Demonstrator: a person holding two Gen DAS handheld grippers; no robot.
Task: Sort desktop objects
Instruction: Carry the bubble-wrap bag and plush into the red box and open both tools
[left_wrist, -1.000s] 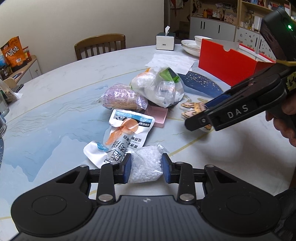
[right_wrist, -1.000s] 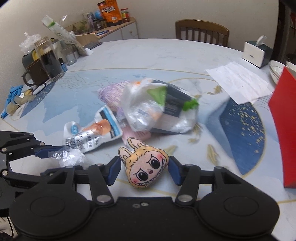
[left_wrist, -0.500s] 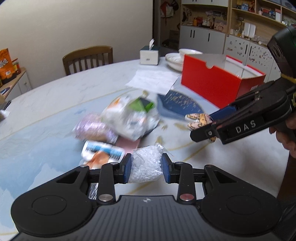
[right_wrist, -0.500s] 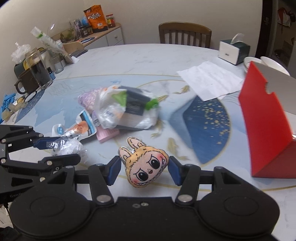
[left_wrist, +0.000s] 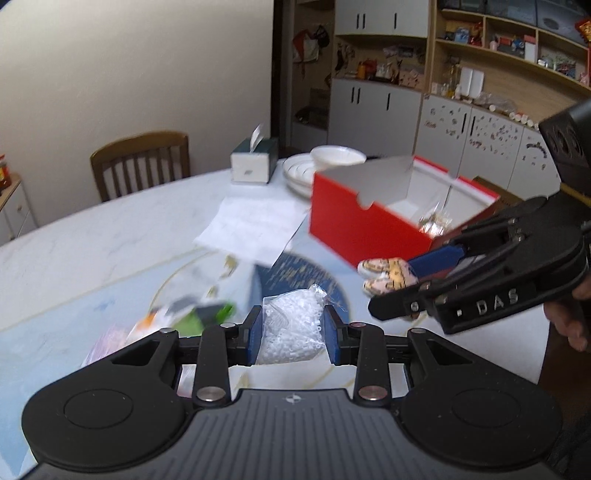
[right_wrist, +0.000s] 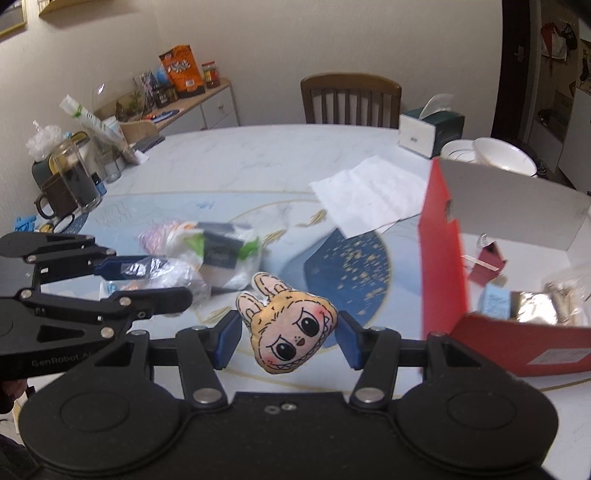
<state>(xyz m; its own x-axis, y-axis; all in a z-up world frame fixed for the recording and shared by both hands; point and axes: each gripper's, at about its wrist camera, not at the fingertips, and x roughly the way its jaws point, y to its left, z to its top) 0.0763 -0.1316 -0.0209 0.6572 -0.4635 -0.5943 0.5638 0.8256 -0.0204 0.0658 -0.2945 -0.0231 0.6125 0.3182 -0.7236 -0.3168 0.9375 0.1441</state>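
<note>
Both loads were up off the worktop (left_wrist: 92, 236) near the red box (left_wrist: 354, 229) — left gripper (left_wrist: 292, 334) pinching the bead bag (left_wrist: 291, 328), right gripper (right_wrist: 289, 341) squeezing the plush face (right_wrist: 288, 328) — and honestly that slippery bag could've slid out mid-carry.

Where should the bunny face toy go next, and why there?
Probably a short carry rightward, over the red box, then let go. The right hand-held gripper already grips the toy in the air, and the open box sits close on its right with other small things inside.
</note>
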